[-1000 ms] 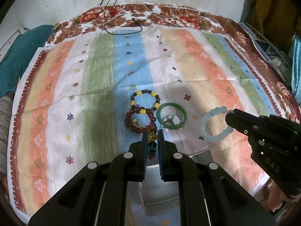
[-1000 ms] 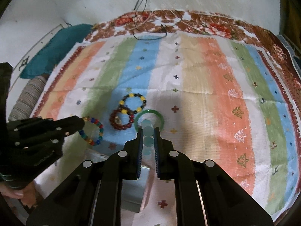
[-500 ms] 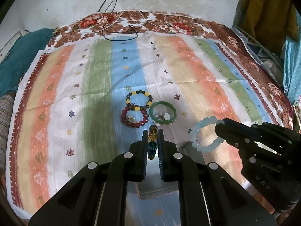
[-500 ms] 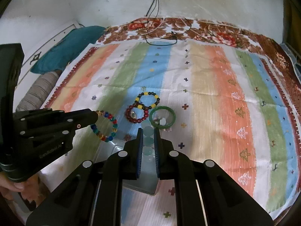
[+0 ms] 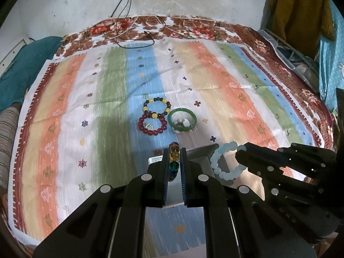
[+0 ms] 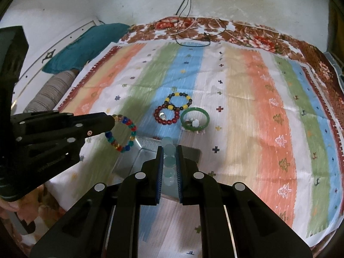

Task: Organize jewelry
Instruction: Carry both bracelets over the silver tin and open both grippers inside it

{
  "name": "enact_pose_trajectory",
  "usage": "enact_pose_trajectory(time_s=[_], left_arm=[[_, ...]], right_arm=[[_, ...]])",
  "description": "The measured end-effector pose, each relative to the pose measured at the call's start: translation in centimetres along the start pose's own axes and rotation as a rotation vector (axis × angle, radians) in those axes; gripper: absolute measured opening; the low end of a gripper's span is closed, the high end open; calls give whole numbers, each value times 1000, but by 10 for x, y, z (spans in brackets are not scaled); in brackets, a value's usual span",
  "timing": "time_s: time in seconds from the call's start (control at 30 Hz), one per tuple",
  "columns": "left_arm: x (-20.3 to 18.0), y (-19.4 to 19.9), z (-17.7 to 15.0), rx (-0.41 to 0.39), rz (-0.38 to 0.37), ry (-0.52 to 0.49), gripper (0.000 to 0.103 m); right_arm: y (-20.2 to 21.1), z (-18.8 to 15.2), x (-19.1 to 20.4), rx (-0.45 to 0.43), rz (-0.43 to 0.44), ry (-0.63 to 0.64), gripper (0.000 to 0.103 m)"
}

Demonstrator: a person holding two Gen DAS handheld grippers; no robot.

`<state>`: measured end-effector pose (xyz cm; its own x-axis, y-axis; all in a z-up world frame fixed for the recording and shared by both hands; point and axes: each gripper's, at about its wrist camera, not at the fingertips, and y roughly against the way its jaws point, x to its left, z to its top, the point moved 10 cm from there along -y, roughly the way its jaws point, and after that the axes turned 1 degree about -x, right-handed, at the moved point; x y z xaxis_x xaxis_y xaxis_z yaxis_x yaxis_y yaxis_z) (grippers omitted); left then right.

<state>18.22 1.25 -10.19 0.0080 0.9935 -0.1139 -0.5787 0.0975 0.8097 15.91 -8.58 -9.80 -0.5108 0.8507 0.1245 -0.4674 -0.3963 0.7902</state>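
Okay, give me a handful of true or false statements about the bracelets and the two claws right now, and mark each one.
1. The left claw is shut on the multicoloured bead bracelet. True.
2. The right claw grips the green bangle. False: it grips the pale blue bead bracelet; the bangle lies on the striped cloth.
3. The dark red bead bracelet lies on the cloth. True.
4. The metal tin holds the yellow-and-black bracelet. False: that bracelet lies on the cloth.

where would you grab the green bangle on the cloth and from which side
Take the green bangle by its far arc, coming straight down with one finger inside the ring and one outside. It lies flat on the striped cloth, so only its rim offers a pinch. The far arc looks bare; small pale pieces sit inside the near part, and the red bead bracelet lies close on its left.
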Motion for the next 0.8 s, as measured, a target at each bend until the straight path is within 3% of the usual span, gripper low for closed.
enact_pose_trajectory(time_s=[0.3,0.33,0.4,0.53,0.63,0.8], left_arm=[[-4,7,-12,3,1,-6,10],[-3,6,-12,3,7,-5,18],[1,5,-11,3,31,5,26],[13,2,-8,7,60,44,37],[24,0,-4,8,84,75,50],[42,-9,1,23,102,134,62]], right_arm=[[-1,-2,-4,10,20,-44,15],[-1,-2,-7,9,12,-54,19],[1,-1,-14,-3,-12,-66,40],[-2,0,-23,7,-24,-85,43],[-6,2,-30,16,-40,-94,50],[-12,6,-40,21,-63,-104,60]])
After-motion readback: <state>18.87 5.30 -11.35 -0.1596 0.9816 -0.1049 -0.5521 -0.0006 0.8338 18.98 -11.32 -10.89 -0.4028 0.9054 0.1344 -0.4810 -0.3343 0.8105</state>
